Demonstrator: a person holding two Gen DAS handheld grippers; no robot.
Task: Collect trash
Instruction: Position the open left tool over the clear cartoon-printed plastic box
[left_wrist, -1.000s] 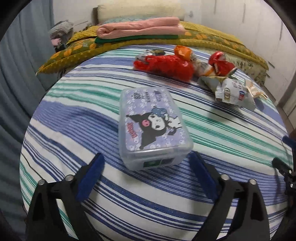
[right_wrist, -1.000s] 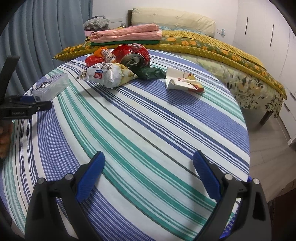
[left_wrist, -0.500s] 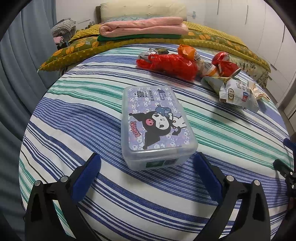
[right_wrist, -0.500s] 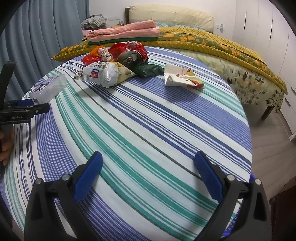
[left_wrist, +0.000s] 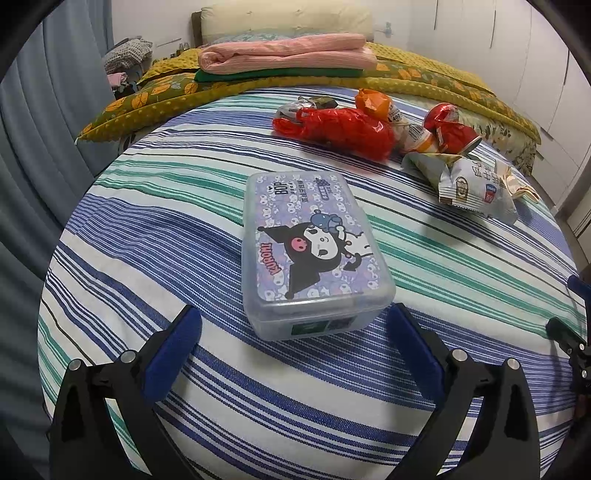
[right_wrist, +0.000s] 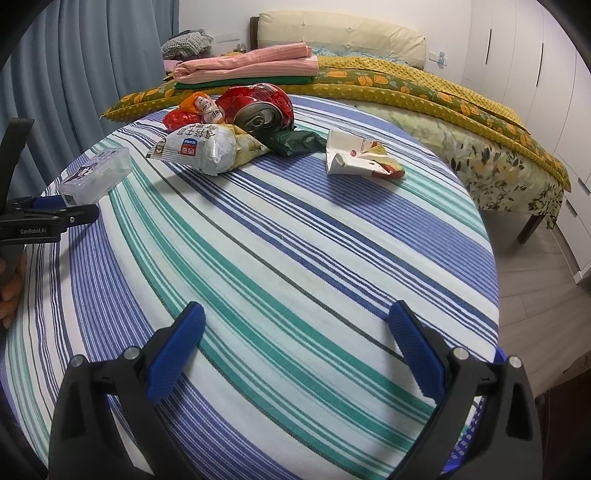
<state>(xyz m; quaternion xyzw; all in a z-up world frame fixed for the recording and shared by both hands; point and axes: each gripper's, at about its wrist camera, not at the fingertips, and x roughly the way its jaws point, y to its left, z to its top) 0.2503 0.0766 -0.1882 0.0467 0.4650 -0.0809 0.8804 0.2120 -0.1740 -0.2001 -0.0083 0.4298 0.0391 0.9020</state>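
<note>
Left claw wide open, empty, plastic box just ahead between fingers, untouched. Right claw wide open, empty; trash pile far across striped counter.

Left wrist view: low over the near edge of the striped table, facing across it toward the bed — close to the clear lidded box, which lies just ahead of the spread blue fingertips.
Right wrist view: low over the table's near edge, facing the same way; bare cloth fills the near ground, the trash pile sits toward the far edge.
Offset: the left gripper enters the right view at its left edge — cameras side by side.
Shared: box, snack bag, red can, folded pink cloth.
</note>
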